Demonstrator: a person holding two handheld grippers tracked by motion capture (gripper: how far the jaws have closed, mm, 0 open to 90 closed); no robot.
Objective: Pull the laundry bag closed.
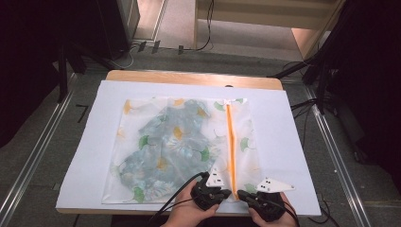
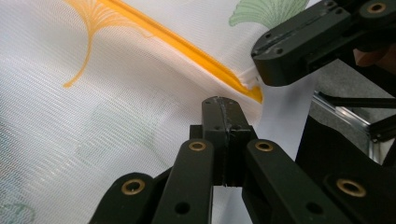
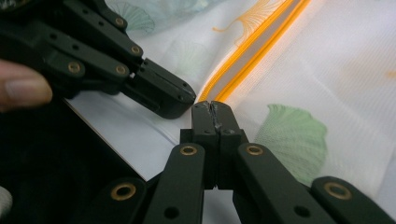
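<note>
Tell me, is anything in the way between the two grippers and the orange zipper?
Nothing visible. Both the left gripper and the right gripper sit at the near end of the zipper on the mesh bag, jaws closed. Nothing lies between them and it.

Left claw (image 2: 223,105), jaws pressed together, sits at the near edge of a white mesh bag (image 2: 93,116) printed with leaf shapes. The right claw (image 2: 280,60) touches the end of the bag's orange zipper (image 2: 196,51) just beyond.
</note>
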